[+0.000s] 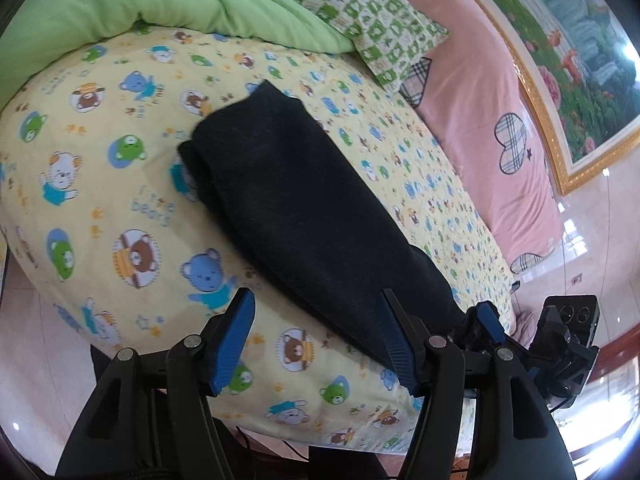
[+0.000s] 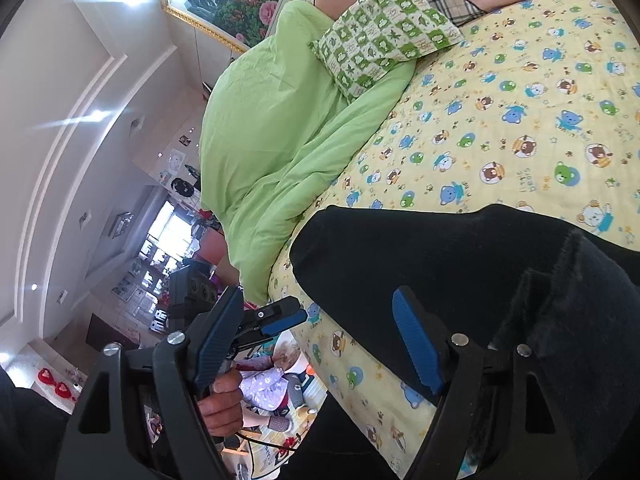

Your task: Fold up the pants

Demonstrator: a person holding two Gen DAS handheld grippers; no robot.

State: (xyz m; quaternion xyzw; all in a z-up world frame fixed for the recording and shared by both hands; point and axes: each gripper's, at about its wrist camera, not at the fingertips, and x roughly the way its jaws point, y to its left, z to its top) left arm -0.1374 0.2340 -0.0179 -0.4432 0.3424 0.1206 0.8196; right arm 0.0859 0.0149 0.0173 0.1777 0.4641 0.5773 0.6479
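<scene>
Both sets of jaws are standing wide apart and gripping nothing. The left gripper (image 1: 316, 344) is filling the bottom of the left wrist view, its blue pads (image 1: 234, 344) spread over the near edge of the bed, one over bare sheet and the other over the dark cloth's near end without pinching it. The right gripper (image 2: 320, 344) is sitting low in the right wrist view; one pad is hanging over the bed's edge, the other is lying over the dark fabric, again with no cloth caught between them.

The black pants (image 1: 288, 208) are lying on the yellow bear-print bedsheet (image 1: 120, 184), running from lower right toward the middle of the left wrist frame as a long doubled strip, its far end squared off. In the right wrist view they are covering the lower right.

The fabric is looking soft, fairly thick and limp, so it will likely sag and drape rather than hold shape; taking it at a corner or along a folded edge, pinching all layers, seems the safest hold.

Farther back, a light green quilt (image 1: 160, 4) and a green checked pillow (image 1: 376, 24) are resting in the upper part, with a pink sheet (image 1: 480, 92) and a gold-framed painting (image 1: 580, 60) at upper right.
</scene>
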